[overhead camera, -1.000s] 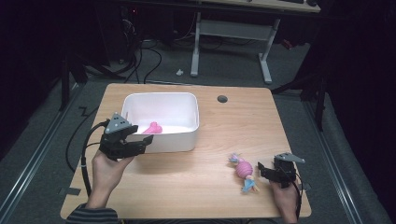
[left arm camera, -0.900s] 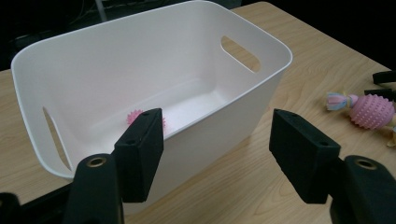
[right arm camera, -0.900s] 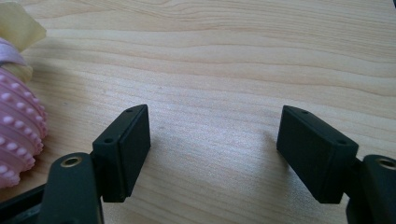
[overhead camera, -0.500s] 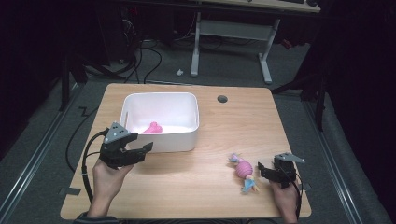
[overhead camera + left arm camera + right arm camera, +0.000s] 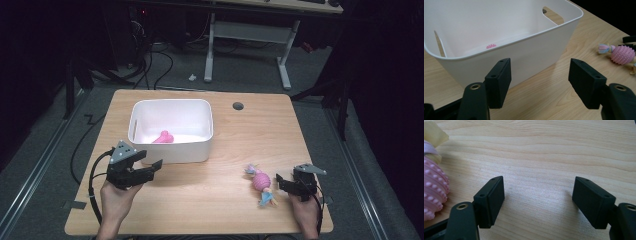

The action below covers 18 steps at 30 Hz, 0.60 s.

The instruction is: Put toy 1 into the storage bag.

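- One pink toy [image 5: 163, 137] lies in the white bin [image 5: 172, 150]; my judgement: the knobbly pink ball toy [image 5: 261, 181] goes in next
- My right gripper [image 5: 281, 181] rests on the table [image 5: 240, 145], jaws wide apart and holding nothing; the ball toy lies just beside its left jaw, outside the gap
- Next move: shift that gripper sideways until the jaws straddle the ball, then close
- My left gripper [image 5: 154, 166] hangs open and empty just in front of the bin

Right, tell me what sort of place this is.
Probably a lab or workshop set up for recording, not a home: a bare wooden table on grey carpet, cables trailing across the floor, and a metal-legged desk frame behind in a dim room.
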Each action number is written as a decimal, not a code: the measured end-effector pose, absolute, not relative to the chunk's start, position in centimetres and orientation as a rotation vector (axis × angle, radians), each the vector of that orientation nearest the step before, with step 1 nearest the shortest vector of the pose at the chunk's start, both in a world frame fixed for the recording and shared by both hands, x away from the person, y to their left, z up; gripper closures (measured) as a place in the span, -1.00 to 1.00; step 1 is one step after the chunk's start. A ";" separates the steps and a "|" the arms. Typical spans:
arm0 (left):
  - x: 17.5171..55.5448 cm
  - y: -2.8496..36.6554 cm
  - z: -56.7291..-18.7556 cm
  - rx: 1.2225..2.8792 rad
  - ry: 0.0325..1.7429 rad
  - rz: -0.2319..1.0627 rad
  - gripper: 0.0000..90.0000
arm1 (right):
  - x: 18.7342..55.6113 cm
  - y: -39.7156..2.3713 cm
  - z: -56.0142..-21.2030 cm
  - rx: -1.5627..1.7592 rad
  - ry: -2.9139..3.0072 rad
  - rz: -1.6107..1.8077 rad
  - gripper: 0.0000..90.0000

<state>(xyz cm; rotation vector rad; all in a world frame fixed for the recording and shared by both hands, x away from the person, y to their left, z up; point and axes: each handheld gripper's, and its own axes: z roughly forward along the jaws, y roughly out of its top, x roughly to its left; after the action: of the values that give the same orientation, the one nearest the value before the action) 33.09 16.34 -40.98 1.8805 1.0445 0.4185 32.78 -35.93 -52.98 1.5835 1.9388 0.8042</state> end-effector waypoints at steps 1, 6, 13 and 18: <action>33.1 16.3 -41.2 1.885 1.046 0.418 -0.22 | 32.8 -35.9 -53.0 1.584 1.939 0.804 -0.42; 33.1 16.0 -42.0 1.898 1.053 0.408 -0.22 | 32.8 -35.9 -53.0 1.582 1.939 0.804 -0.42; 33.1 15.6 -43.2 1.912 1.058 0.395 -0.22 | 32.8 -35.9 -53.0 1.584 1.939 0.804 -0.42; 33.2 15.3 -43.9 1.923 1.058 0.390 -0.22 | 32.8 -35.9 -53.0 1.584 1.938 0.804 -0.42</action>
<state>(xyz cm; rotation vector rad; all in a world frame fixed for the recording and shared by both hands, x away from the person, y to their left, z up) 33.20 15.28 -43.88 1.9234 1.0576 0.3897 32.78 -35.93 -52.98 1.5836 1.9384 0.8044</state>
